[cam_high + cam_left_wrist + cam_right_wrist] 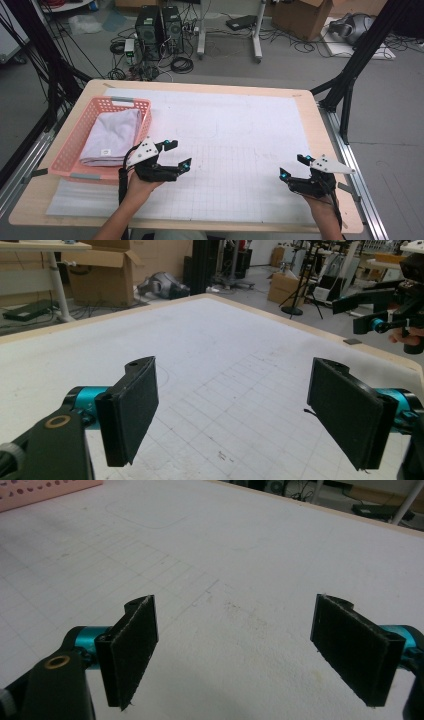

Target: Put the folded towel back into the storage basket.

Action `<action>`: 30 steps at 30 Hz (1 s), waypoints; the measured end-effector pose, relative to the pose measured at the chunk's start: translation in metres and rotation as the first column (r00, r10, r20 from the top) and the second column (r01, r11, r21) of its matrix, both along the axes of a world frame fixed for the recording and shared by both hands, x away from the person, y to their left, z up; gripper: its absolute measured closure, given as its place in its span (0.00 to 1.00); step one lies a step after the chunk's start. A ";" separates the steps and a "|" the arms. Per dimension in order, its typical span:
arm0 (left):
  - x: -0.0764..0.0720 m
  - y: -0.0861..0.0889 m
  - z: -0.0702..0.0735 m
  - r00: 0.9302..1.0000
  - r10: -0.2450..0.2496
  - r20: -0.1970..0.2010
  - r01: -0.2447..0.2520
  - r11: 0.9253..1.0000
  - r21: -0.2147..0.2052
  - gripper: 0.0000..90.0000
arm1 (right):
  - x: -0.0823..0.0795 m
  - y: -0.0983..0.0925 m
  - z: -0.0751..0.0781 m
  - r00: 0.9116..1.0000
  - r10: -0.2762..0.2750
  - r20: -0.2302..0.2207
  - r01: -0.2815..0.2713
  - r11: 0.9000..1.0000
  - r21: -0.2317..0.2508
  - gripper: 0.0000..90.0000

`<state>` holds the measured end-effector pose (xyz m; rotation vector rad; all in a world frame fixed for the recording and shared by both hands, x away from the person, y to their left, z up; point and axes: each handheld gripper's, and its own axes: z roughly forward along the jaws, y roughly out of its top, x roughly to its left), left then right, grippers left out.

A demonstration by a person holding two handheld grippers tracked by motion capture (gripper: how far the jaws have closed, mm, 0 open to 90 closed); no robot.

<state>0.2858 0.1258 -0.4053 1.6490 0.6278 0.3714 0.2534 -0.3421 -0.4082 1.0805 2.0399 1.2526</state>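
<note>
A pink plastic basket (75, 145) stands at the table's left side, with a folded pale lavender cloth (112, 137) lying inside it. My left gripper (179, 154) hovers open just right of the basket, nothing between its jaws; its own view shows it open (235, 415) over bare gridded sheet. My right gripper (292, 166) is open near the front right of the table, its jaws wide apart (240, 650) over the white sheet. In the left gripper view the right gripper (367, 315) appears at the far right edge, held by a hand.
A white gridded sheet (230, 145) covers most of the wooden table (310, 107). The basket's corner (45, 490) shows at the top left of the right gripper view. Beyond the table are computer towers (160, 30), cables, cardboard boxes (305, 17) and black frame legs (350, 75).
</note>
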 end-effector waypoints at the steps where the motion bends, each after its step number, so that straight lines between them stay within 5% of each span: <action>1: -0.001 0.000 0.000 1.000 -0.003 -0.002 0.003 1.000 0.007 0.23 | 0.000 0.000 0.000 1.000 0.000 -0.004 0.000 1.000 0.001 0.20; 30: 0.002 -0.001 -0.007 1.000 0.004 -0.018 -0.004 1.000 0.017 0.24 | -0.001 0.000 -0.001 1.000 -0.007 -0.007 0.007 1.000 0.002 0.20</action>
